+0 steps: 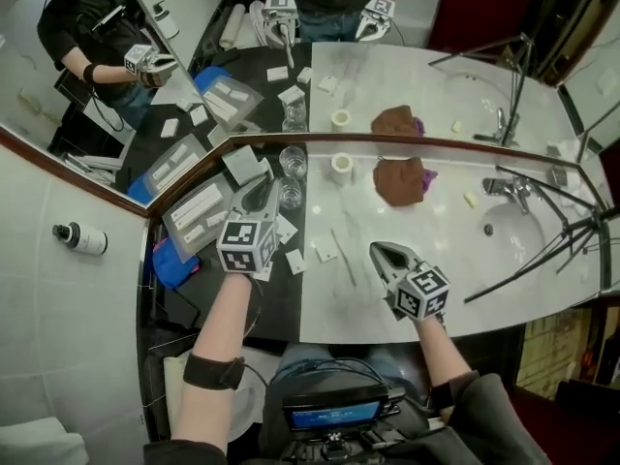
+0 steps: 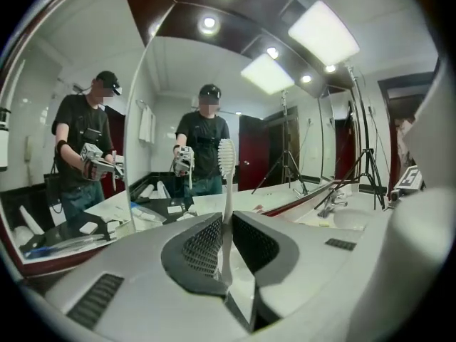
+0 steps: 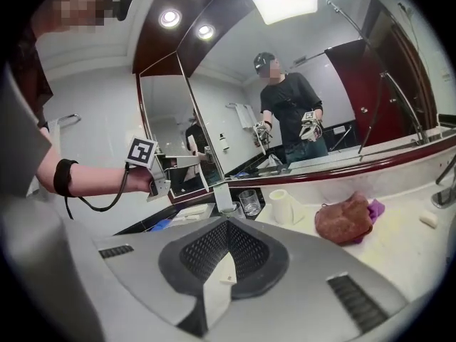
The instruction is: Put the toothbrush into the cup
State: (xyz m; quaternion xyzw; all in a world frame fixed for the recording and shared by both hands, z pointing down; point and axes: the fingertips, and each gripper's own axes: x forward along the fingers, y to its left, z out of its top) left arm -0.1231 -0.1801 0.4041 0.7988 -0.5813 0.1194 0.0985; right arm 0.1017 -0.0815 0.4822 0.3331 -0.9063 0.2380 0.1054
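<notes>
**A:** Where's the toothbrush (image 2: 226, 180)?

**B:** It stands upright in your left gripper (image 2: 226, 223), above the tabletop (image 1: 441, 226). The jaws pinch its handle, bristles up. Your right gripper (image 3: 226, 225), lower right in the head view, has its jaws pressed together on nothing I can see.

**A:** What could go wrong?

**B:** The cup (image 1: 290, 194) sits just left of centre in the head view, right by the left jaws, with a second cup (image 1: 293, 160) close behind. That thin handle may swivel in your grip. If you clip a rim, a cup could topple.
</notes>
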